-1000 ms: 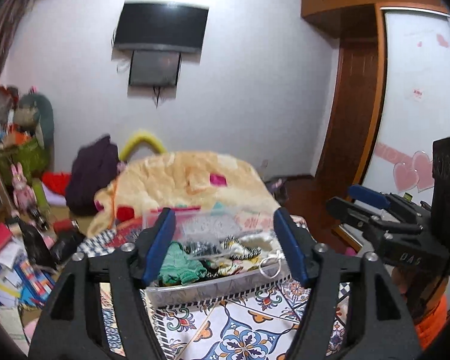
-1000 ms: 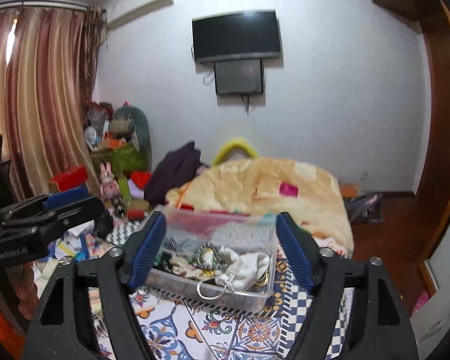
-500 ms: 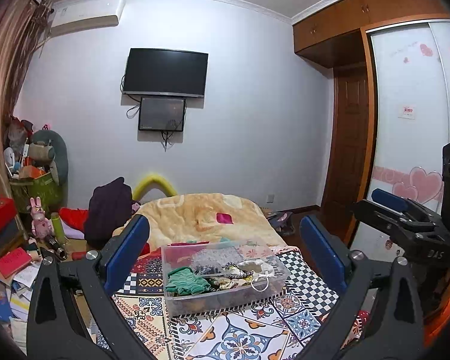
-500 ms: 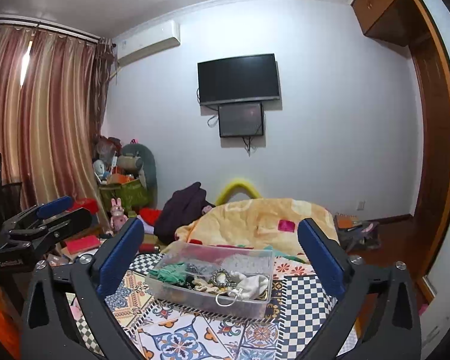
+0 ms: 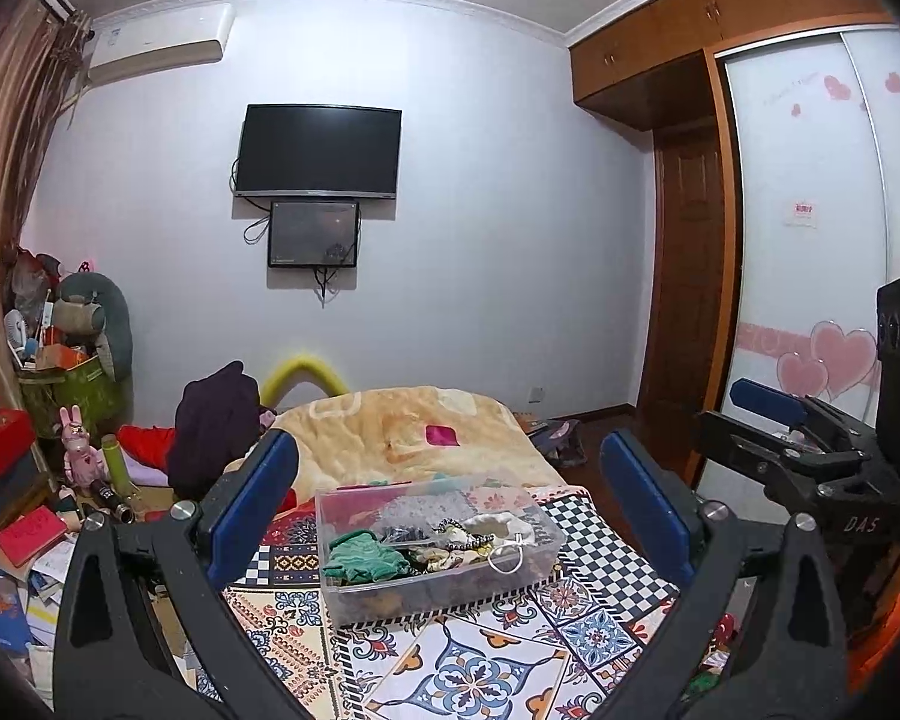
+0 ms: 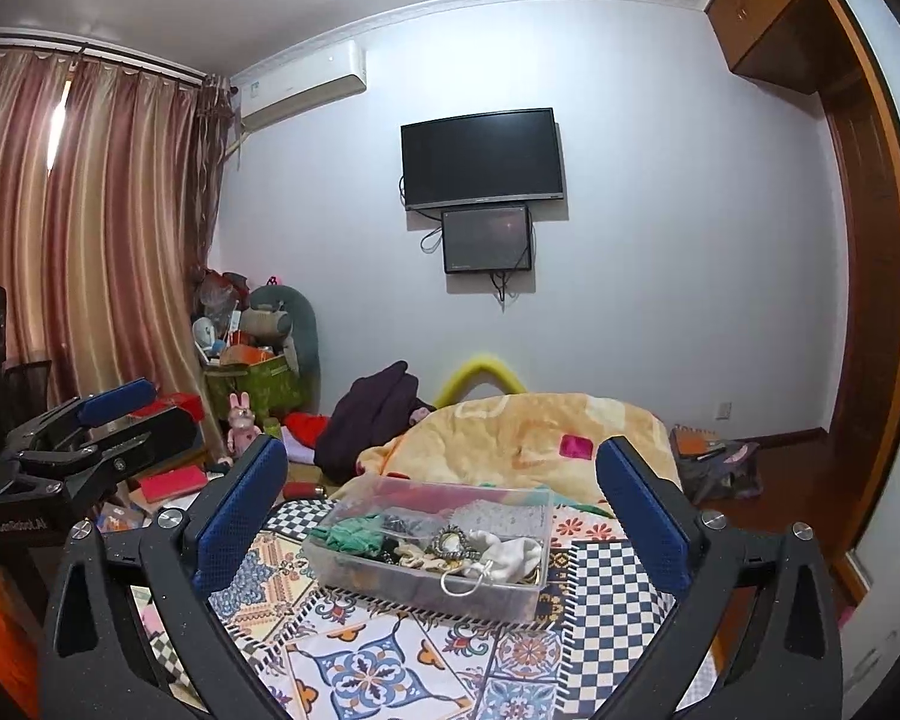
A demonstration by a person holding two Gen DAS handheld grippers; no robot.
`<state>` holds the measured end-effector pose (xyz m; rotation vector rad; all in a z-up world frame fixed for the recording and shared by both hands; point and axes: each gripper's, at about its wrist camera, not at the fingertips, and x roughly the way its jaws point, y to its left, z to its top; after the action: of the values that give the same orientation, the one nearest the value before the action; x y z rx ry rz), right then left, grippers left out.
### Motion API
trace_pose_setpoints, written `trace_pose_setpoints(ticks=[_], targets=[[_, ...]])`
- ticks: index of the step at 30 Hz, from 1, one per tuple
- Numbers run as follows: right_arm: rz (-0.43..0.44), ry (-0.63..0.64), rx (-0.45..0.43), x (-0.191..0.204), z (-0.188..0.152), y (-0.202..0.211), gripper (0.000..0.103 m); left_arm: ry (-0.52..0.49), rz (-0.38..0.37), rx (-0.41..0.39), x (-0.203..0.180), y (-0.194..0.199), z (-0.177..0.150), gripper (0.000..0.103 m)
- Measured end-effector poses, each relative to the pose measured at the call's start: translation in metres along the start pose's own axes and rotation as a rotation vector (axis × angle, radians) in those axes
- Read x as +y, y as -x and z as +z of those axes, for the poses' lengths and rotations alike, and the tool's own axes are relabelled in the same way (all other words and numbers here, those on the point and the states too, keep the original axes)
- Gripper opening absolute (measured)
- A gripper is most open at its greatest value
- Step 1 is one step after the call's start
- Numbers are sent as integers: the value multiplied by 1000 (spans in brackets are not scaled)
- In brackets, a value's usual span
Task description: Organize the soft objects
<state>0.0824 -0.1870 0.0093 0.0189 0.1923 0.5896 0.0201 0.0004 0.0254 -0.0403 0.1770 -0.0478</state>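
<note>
Bedroom scene, both wrist views. Your widest surface is the patterned bedcover [image 5: 474, 666], filling the lower field from 4 to 8 o'clock; beyond it, toward 12 o'clock, lies a rumpled yellow blanket [image 5: 414, 426]. On the far wall at 12 o'clock hangs a dark television [image 5: 318, 150] with a smaller screen [image 5: 313, 234] just below it. In the right wrist view, curtains [image 6: 84, 228] hang at 9 to 10 o'clock. Your left gripper [image 5: 450, 516] is released, its blue pads [image 5: 252, 504] spread wide with nothing pressed between them; your right gripper [image 6: 441, 516] is likewise released, its blue pads [image 6: 240, 510] wide apart and empty. Each tool shows in the other's view: the right one at 3 o'clock in the left wrist view, the left one at 9 o'clock in the right wrist view. The clear plastic bin [image 5: 438, 588] rests on the bedcover just below centre, framed by your fingers but apart from them. Inside it lie soft items: a green cloth [image 5: 360, 558] at its left end, a white cloth [image 6: 510, 552] toward its right, and tangled dark pieces between them.
</note>
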Motion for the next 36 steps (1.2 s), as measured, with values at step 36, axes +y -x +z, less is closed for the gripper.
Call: trace_pose_setpoints(ticks=[36], targets=[[-2,2,8,-3,-4,-2,103,-17,-12,15,-2,-4,-8,103]])
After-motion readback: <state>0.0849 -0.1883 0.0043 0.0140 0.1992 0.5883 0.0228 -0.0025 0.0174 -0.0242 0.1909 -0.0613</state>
